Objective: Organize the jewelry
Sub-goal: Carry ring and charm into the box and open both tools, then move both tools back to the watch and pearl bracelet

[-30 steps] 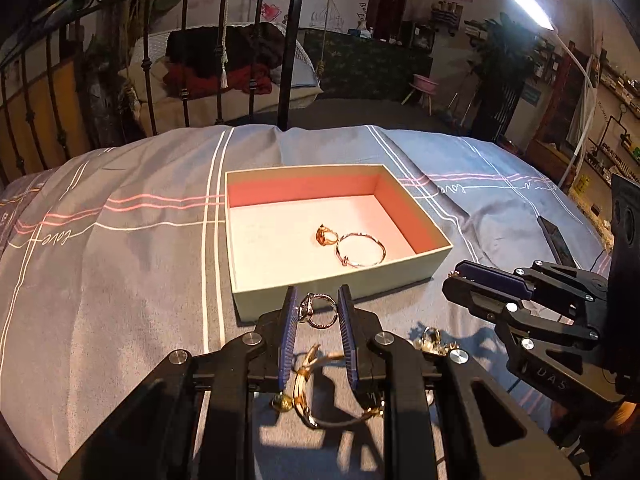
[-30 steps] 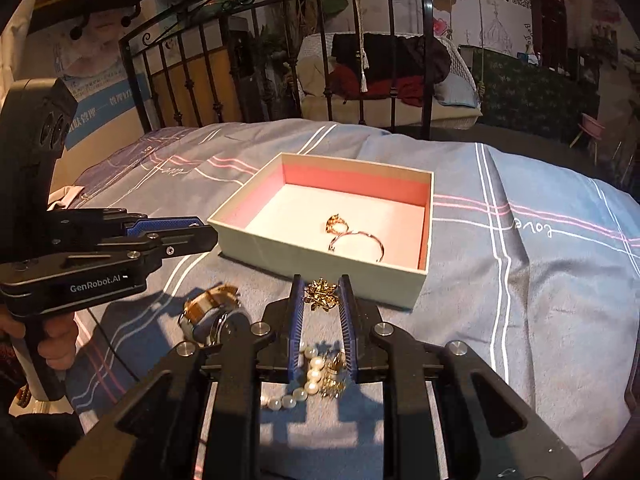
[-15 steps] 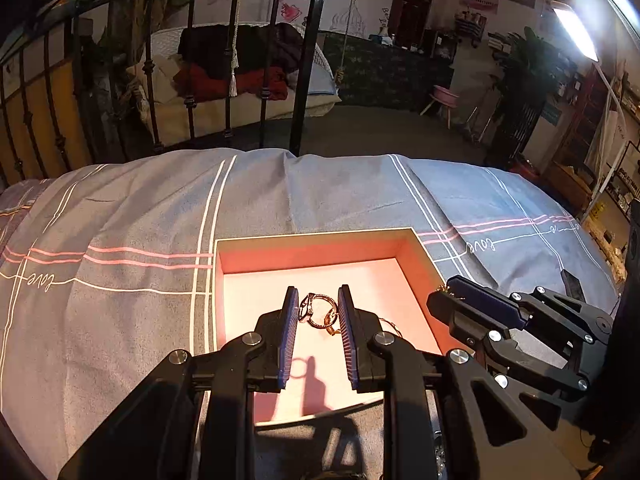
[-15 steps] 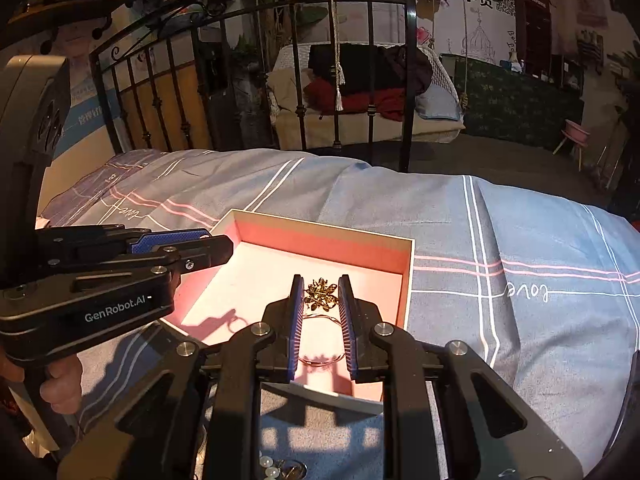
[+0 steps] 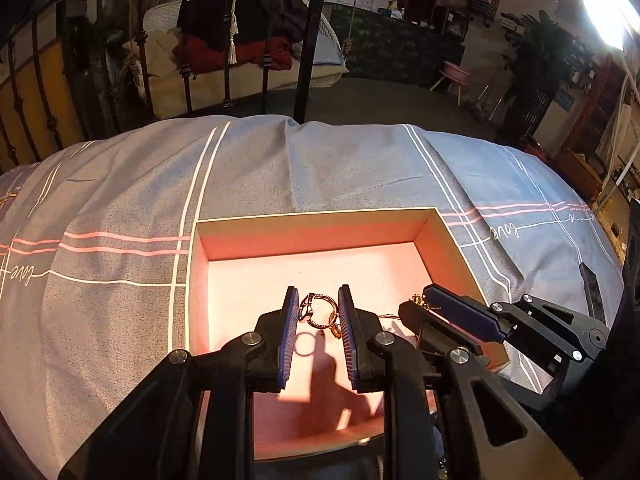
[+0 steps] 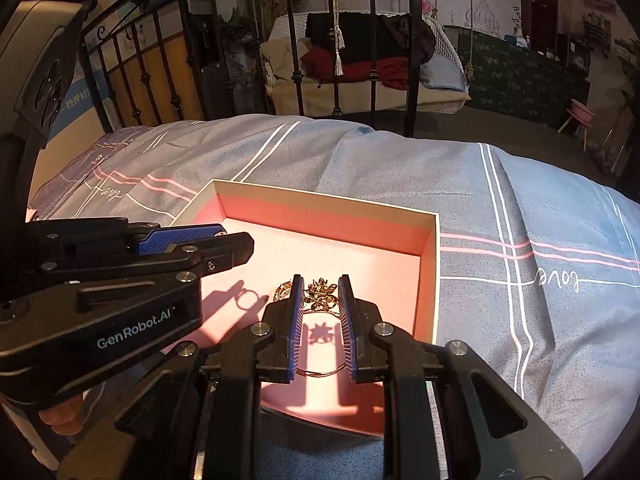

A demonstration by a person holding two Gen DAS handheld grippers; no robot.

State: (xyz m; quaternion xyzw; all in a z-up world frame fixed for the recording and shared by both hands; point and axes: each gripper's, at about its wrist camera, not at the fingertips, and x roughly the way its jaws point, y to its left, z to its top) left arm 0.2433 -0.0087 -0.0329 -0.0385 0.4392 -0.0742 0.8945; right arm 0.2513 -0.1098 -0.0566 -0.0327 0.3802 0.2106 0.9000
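An open box with a pink inside (image 5: 312, 214) lies on the striped bedspread. My left gripper (image 5: 318, 292) hangs over its floor, shut on a small ring-shaped piece with a dark stone (image 5: 318, 310). From the right, my right gripper (image 5: 416, 304) reaches in with a gold piece (image 5: 418, 299) at its tips. In the right wrist view my right gripper (image 6: 320, 280) is shut on a gold flower-shaped piece (image 6: 322, 294) above the box (image 6: 320, 196). My left gripper (image 6: 236, 240) shows there side-on at the left. A gold ring (image 6: 282, 290) and a thin bangle (image 6: 324, 372) lie in the box.
The grey-blue bedspread (image 5: 120, 200) with white and pink lines spreads around the box. A black iron bed frame (image 6: 372, 60) stands at the far edge. A hand (image 6: 60, 416) holds the left gripper's handle at the lower left.
Both grippers moved forward from above the bedspread to over the box, each carrying its piece. The loose jewelry on the bedspread has dropped out of view.
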